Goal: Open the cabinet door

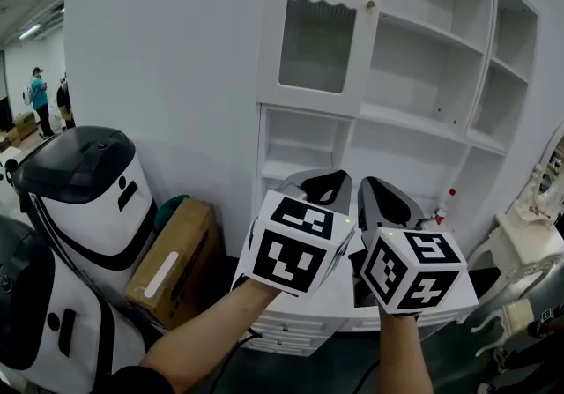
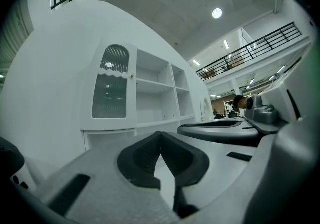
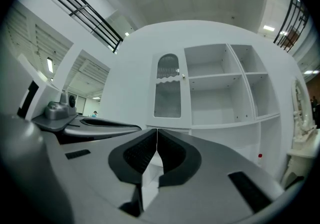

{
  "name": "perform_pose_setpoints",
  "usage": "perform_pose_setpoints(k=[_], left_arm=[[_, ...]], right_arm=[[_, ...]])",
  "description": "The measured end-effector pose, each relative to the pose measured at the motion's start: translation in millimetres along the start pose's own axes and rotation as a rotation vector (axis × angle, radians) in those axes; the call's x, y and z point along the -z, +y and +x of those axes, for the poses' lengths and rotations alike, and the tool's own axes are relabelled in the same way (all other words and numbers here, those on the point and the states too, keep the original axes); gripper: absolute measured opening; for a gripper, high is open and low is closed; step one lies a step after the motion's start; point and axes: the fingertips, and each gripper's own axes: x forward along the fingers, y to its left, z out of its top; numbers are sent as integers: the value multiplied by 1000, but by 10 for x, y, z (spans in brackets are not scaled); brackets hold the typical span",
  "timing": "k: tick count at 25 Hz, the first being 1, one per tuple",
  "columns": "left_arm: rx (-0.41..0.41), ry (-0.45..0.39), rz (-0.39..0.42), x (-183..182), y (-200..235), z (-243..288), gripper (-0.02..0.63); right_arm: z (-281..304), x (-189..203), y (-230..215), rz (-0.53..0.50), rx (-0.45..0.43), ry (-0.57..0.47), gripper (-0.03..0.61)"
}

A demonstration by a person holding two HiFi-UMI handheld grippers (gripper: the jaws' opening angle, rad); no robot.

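Observation:
A tall white cabinet (image 1: 176, 75) stands ahead. Its glass-paned door (image 1: 320, 26) is closed, with a small round knob (image 1: 371, 4) on its right edge. The same door (image 2: 111, 90) appears in the left gripper view, and the door (image 3: 167, 90) with its knob (image 3: 183, 76) in the right gripper view. My left gripper (image 1: 324, 179) and right gripper (image 1: 377, 185) are held side by side below the door, well short of it. Both are shut with nothing between their tips, as the left gripper (image 2: 160, 134) and right gripper (image 3: 157, 131) show in their own views.
Open shelves (image 1: 423, 57) fill the cabinet to the right of the door. A small red-capped bottle (image 1: 447, 204) stands on a low shelf. A white and black machine (image 1: 88, 198) and a cardboard box (image 1: 176, 260) sit at the left. An ornate white stand (image 1: 529, 234) is at the right. People stand far left.

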Motion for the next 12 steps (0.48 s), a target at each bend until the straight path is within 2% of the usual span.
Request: perform_pose_setpoints(k=[12], left_arm=[[-74, 15, 18, -54, -112, 627, 8]], right_arm=[[239, -49, -629, 33, -88, -20, 21]])
